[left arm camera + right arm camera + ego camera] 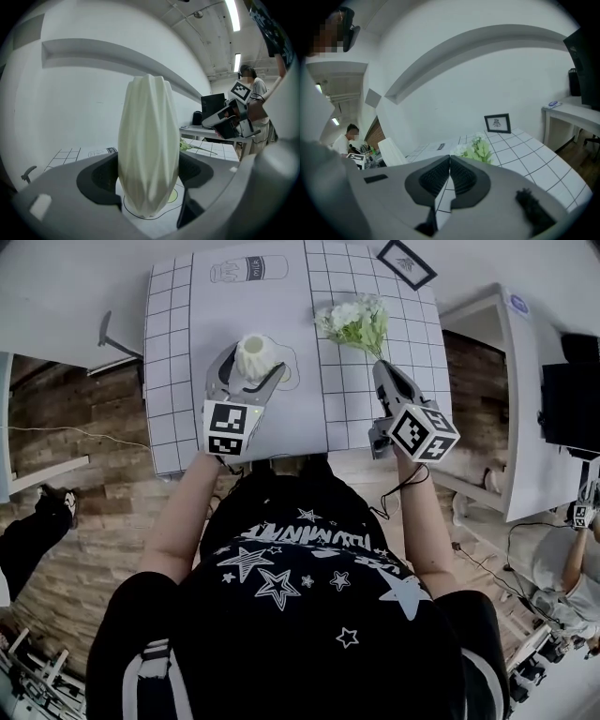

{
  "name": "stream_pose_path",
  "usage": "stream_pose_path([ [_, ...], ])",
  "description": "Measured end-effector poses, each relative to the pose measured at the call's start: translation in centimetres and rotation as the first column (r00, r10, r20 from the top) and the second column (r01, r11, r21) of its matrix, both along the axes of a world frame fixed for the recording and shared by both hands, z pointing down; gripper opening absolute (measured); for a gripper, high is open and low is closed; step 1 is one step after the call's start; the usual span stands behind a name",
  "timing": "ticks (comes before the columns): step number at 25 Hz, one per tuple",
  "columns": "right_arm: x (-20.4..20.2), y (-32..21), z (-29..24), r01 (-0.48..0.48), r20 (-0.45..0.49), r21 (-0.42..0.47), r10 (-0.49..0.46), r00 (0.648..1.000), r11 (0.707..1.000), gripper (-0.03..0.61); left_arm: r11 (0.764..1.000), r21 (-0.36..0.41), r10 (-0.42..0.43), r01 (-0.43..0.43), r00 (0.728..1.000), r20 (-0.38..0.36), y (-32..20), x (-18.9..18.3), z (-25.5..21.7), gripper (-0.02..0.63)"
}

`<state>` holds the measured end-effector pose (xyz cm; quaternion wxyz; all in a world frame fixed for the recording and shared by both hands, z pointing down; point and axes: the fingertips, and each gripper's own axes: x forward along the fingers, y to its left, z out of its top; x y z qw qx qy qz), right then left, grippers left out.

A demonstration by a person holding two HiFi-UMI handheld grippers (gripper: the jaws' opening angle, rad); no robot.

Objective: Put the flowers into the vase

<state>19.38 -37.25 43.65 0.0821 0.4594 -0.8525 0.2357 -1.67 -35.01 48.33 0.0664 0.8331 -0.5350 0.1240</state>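
A white ribbed vase (258, 354) (148, 150) stands upright on its drawn outline on the gridded mat (169, 381). My left gripper (255, 358) (149, 180) reaches around it, with a pad against each side of the vase. A small bunch of white and green flowers (354, 322) (477, 149) lies on the mat to the vase's right, its stem pointing toward my right gripper (381, 367) (450, 160). That gripper is shut just behind the stem's end; no stem shows between its pads.
A framed picture (406, 263) (497, 123) stands at the mat's far right corner. A milk bottle drawing (248, 269) is printed at the far edge. A white side desk (511, 381) runs along the right. Another person (255, 93) sits in the background.
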Motion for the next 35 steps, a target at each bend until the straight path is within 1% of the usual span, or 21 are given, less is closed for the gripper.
stream_pose_path([
  [4,2.3,-1.3,0.2,-0.011,-0.060,0.010,0.012,0.998,1.000,0.011,1.000,0.021,-0.020,0.020,1.000,-0.004,0.1,-0.3,-0.5,0.374],
  [7,4.1,-2.4,0.5,0.010,-0.113,0.002,-0.010,0.994,1.000,0.011,0.999,0.029,-0.033,0.033,0.999,-0.003,0.1,-0.2,-0.5,0.374],
  [11,5.8,-3.8,1.8,0.080,-0.197,-0.058,-0.090,0.976,0.995,0.011,0.998,0.020,-0.063,0.063,0.998,-0.009,-0.1,-0.4,-0.3,0.374],
  [14,5.6,-4.3,3.0,0.173,-0.235,-0.150,-0.205,0.950,0.973,0.012,0.997,0.020,-0.079,0.079,0.997,-0.015,-0.1,-0.5,-0.3,0.374],
  [16,4.9,-4.3,3.9,0.246,-0.257,-0.217,-0.298,0.919,0.945,0.012,0.996,0.022,-0.084,0.084,0.996,-0.016,-0.1,-0.6,-0.3,0.374],
  [19,4.3,-4.0,5.7,0.329,-0.287,-0.318,-0.421,0.860,0.889,0.015,0.996,0.027,-0.089,0.089,0.996,-0.019,-0.1,-0.6,-0.3,0.374],
  [20,4.3,-3.8,6.4,0.346,-0.289,-0.356,-0.454,0.843,0.868,0.034,0.995,0.028,-0.091,0.092,0.996,-0.019,-0.1,-0.6,-0.3,0.374],
  [21,4.4,-3.4,7.1,0.358,-0.284,-0.396,-0.483,0.828,0.846,0.087,0.995,0.029,-0.095,0.095,0.995,-0.020,-0.1,-0.6,-0.3,0.374],
  [22,4.4,-3.2,7.6,0.366,-0.274,-0.432,-0.507,0.817,0.824,0.104,0.995,0.030,-0.099,0.099,0.995,-0.021,-0.1,-0.6,-0.3,0.374],
  [23,4.4,-3.1,8.0,0.370,-0.264,-0.457,-0.521,0.811,0.809,0.113,0.994,0.030,-0.103,0.104,0.994,-0.021,0.0,-0.6,-0.3,0.374],
  [27,4.7,-3.9,9.2,0.359,-0.254,-0.515,-0.539,0.803,0.778,0.124,0.993,0.031,-0.115,0.115,0.993,-0.021,-0.1,-0.7,-0.3,0.374],
  [29,4.7,-4.3,9.8,0.365,-0.236,-0.555,-0.562,0.793,0.748,0.129,0.993,0.028,-0.118,0.119,0.993,-0.022,-0.1,-0.7,-0.3,0.374],
  [33,4.2,-4.4,11.0,0.398,-0.175,-0.633,-0.624,0.762,0.664,0.129,0.993,0.029,-0.116,0.116,0.993,-0.025,-0.1,-0.7,-0.4,0.374],
  [34,4.2,-4.4,11.3,0.401,-0.167,-0.644,-0.631,0.758,0.652,0.129,0.993,0.030,-0.114,0.115,0.993,-0.026,-0.1,-0.7,-0.4,0.374],
  [35,4.1,-4.5,11.7,0.399,-0.166,-0.650,-0.633,0.756,0.646,0.129,0.993,0.032,-0.113,0.113,0.993,-0.026,-0.1,-0.7,-0.4,0.374],
])
